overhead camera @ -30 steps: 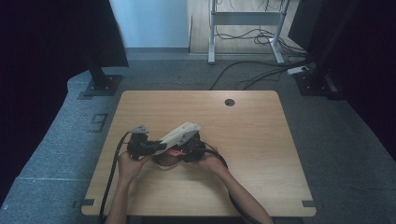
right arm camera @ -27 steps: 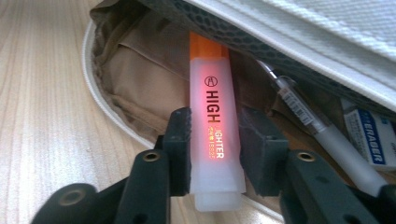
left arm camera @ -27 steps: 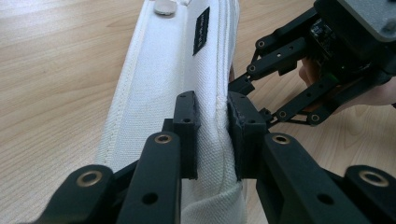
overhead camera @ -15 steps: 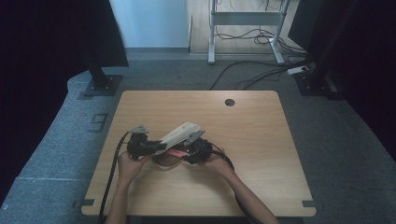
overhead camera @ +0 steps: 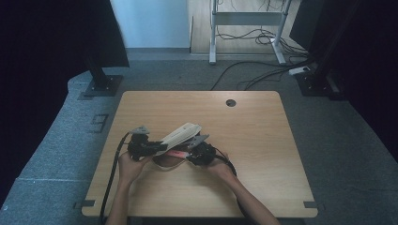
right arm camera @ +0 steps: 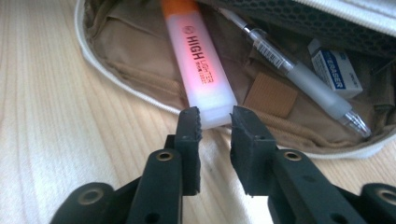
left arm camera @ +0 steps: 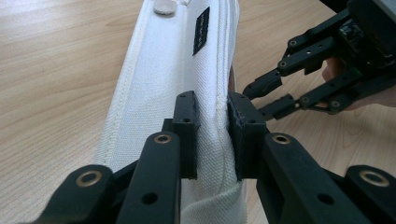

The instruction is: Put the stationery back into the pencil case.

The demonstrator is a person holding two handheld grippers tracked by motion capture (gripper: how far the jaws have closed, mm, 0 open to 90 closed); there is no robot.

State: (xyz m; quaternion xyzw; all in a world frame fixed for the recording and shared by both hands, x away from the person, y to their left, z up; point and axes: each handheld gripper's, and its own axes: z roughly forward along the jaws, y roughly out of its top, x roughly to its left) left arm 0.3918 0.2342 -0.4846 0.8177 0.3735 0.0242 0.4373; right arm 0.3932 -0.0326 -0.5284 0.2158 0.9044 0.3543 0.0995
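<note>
A white pencil case lies open on the table (overhead camera: 263, 140), its lid (overhead camera: 180, 133) tilted up. My left gripper (overhead camera: 158, 147) is shut on the lid's edge; the fabric (left arm camera: 159, 70) is pinched between the pads of the left gripper (left arm camera: 212, 112). Inside the tan lining (right arm camera: 126, 70) lie an orange highlighter (right arm camera: 201, 65), a clear pen (right arm camera: 299, 77) and a boxed eraser (right arm camera: 336, 70). My right gripper (right arm camera: 215, 116) hovers at the highlighter's near end. Its jaws have just been closing, a narrow gap is left, and nothing is between them. The right gripper (left arm camera: 261, 98) faces the left one.
A cable hole (overhead camera: 230, 102) sits near the table's far edge. Beyond the table are a monitor-stand base (overhead camera: 101, 84) on the left, a metal frame (overhead camera: 246, 28) and floor cables (overhead camera: 263, 70). Bare wood stretches to the right of the hands.
The right gripper has drawn back a little to the right and toward the person. The left gripper and the raised lid have stayed put.
</note>
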